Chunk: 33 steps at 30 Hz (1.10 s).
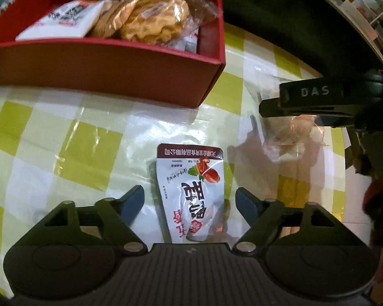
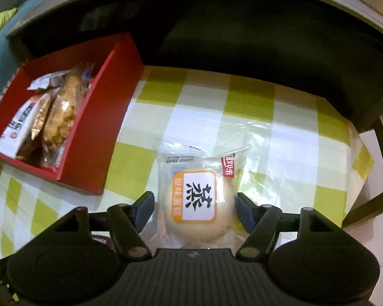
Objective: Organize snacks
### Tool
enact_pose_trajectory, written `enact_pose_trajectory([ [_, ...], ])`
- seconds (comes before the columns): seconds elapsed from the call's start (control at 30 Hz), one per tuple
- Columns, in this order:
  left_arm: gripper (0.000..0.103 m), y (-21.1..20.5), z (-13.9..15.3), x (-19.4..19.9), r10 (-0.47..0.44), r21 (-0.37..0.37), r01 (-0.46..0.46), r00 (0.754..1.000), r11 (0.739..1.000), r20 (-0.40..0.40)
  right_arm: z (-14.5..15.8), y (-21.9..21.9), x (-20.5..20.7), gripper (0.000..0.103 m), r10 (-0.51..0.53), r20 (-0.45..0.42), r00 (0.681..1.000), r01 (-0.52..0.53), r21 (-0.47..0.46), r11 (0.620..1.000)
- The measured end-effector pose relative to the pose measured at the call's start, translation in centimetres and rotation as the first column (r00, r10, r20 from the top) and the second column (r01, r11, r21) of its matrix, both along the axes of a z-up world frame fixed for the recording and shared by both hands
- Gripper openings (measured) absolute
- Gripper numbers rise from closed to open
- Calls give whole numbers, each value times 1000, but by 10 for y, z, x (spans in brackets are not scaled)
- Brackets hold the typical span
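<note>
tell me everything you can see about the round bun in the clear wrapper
The wrapped bun is a pale, round pastry sealed in a clear crinkly plastic packet with an orange-bordered white label bearing a black character and a small red tag. It lies flat on the green-and-white checked tablecloth, right of the red box, between the right gripper's open jaws.

"DAS" on right claw (image 1: pixel 303 97) (white letters), "紫" on bun label (image 2: pixel 199 196)

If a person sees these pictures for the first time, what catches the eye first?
The red box, full of wrapped snacks, sits on the green-checked tablecloth. The open left gripper straddles a white pouch, and the open right gripper straddles a wrapped round pastry.
</note>
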<state>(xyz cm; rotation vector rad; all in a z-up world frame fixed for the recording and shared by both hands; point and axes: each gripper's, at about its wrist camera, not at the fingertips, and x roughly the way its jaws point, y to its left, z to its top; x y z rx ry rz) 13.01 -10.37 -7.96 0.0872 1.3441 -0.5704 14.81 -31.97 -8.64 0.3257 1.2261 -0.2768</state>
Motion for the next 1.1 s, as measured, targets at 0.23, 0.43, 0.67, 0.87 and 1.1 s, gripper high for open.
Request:
enact_pose_trajectory([
  [0.23,71,-13,-1,-13,-66,88,59,995,994,78,-3,5,-5,69,25,-13,1000,-26,-51,998],
  [0.43,46,-6,3,-10,-56,74,52,996,996,63,5,9,-15,68,37,-3,999,-37,-51,998],
  [0.67,39,7,15,-12,-59,61,55,996,997,70,31,18,-26,68,44,62,997,-42,-27,999],
  [0.87,32,15,24,-12,-56,57,52,995,997,79,38,34,-34,68,64,71,995,-63,-15,998],
  [1.1,75,6,0,-15,-59,127,48,995,991,82,39,37,-40,68,57,72,996,-57,-3,998],
])
